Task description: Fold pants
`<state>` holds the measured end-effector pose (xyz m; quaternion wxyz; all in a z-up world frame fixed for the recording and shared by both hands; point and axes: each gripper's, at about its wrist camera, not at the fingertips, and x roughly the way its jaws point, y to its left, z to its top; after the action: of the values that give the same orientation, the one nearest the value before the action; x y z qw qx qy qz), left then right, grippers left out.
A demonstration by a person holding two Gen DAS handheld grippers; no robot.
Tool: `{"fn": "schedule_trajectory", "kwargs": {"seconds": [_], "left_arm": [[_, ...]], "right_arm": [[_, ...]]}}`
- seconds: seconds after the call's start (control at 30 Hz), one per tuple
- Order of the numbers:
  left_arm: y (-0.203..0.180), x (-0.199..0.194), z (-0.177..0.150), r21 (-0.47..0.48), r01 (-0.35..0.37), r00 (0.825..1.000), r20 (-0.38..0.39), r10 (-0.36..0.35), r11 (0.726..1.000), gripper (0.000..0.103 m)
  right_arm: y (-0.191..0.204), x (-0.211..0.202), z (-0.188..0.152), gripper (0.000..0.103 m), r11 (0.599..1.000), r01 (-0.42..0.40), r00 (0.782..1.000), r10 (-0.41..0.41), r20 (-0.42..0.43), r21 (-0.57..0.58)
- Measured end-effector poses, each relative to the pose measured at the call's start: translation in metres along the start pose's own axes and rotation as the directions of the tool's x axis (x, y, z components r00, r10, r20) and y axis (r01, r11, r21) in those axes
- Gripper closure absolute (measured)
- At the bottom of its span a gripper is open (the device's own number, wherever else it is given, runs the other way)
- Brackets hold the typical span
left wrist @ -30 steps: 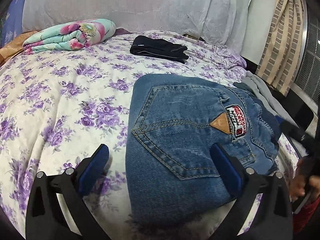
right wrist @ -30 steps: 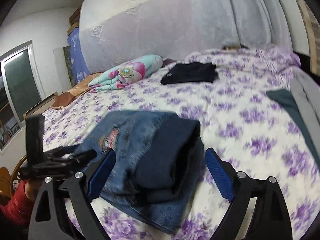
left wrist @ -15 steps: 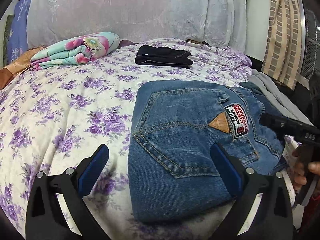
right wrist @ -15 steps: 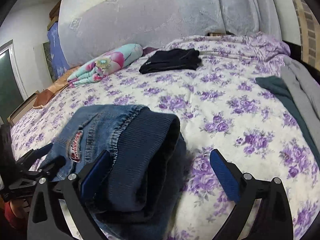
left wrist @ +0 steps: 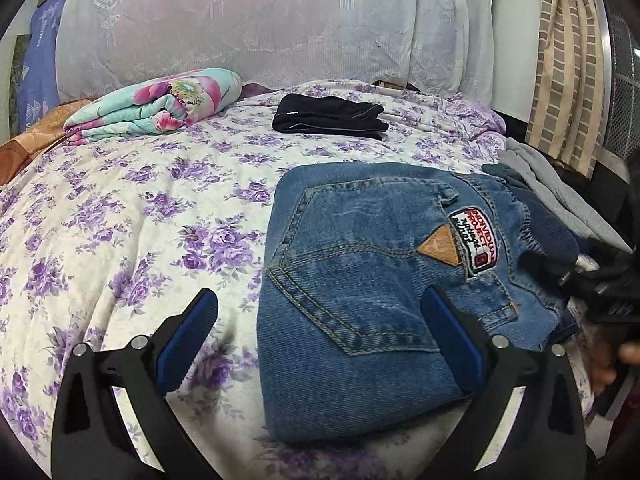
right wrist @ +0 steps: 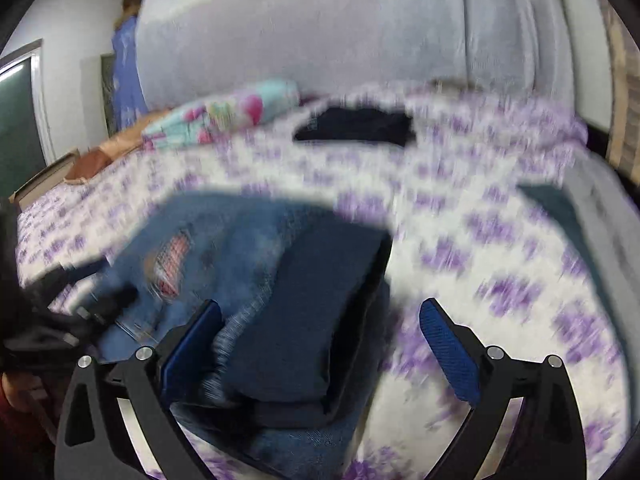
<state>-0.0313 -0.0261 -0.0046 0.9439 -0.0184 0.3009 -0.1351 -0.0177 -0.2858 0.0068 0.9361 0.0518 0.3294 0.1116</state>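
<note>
Near the front edge of the bed (left wrist: pixel 120 208), toward its right-hand side, lie the folded blue jeans (left wrist: pixel 360 280), a compact flat bundle resting on the purple-flowered bedspread. Top face shows a back pocket with a tan leather triangle and a sewn patch (left wrist: pixel 476 240) in red, white and black at the waistband. In the right wrist view, which is motion-blurred, the same bundle is seen from its other side: dark ribbed waistband fabric folded over the denim.

Left tool (left wrist: pixel 320 334): jaws apart, holding nothing. Its right blue pad sits over the near part of the jeans, its left pad over bare bedspread; whether the right pad touches the denim cannot be told. Right tool (right wrist: pixel 320 344): jaws wide apart, not clamped on anything. The dark waistband end of the jeans lies between them, close against the left pad, with the right pad clear over bedspread. Part of this tool and a hand show at the right edge of the left wrist view.

Farther back, mid-bed: a folded black garment (left wrist: pixel 328 120). Toward the far left corner: a folded floral blanket (left wrist: pixel 156 108) in teal and pink, with an orange-brown cloth beside it at the left edge. Along the right edge of the bed: grey and dark teal clothes (left wrist: pixel 560 188), unfolded, just beside the jeans. Behind the bed, a pale lace-patterned covering (left wrist: pixel 280 20) stands across the head end; a striped tan curtain (left wrist: pixel 568 60) hangs at the far right.
</note>
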Motion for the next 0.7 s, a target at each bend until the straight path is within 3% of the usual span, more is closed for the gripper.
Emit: {"fn": "schedule_trajectory", "kwargs": {"seconds": [0.07, 0.23, 0.5, 0.6, 0.7], "left_arm": [[0.0, 0.0, 0.0, 0.0, 0.002, 1.0, 0.002, -0.002, 1.0, 0.004], [0.002, 0.001, 0.001, -0.005, 0.005, 1.0, 0.001, -0.005, 1.0, 0.004], [0.002, 0.001, 0.0, -0.006, 0.005, 1.0, 0.001, -0.005, 1.0, 0.004], [0.001, 0.001, -0.001, -0.013, 0.015, 1.0, -0.004, -0.015, 1.0, 0.004], [0.007, 0.004, 0.0, -0.048, 0.077, 0.996, -0.032, -0.078, 0.996, 0.005]], "right_arm": [[-0.007, 0.001, 0.0, 0.003, 0.998, -0.041, 0.999, 0.041, -0.017, 0.043], [0.001, -0.005, -0.002, 0.004, 1.0, -0.016, 1.0, 0.016, -0.001, 0.01], [-0.018, -0.007, -0.004, 0.003, 0.986, -0.115, 0.993, 0.119, -0.028, 0.121], [-0.025, -0.001, -0.007, 0.003, 0.969, -0.166, 0.983, 0.177, -0.048, 0.18], [-0.035, 0.01, -0.009, 0.003, 0.938, -0.231, 0.961, 0.262, -0.092, 0.257]]}}
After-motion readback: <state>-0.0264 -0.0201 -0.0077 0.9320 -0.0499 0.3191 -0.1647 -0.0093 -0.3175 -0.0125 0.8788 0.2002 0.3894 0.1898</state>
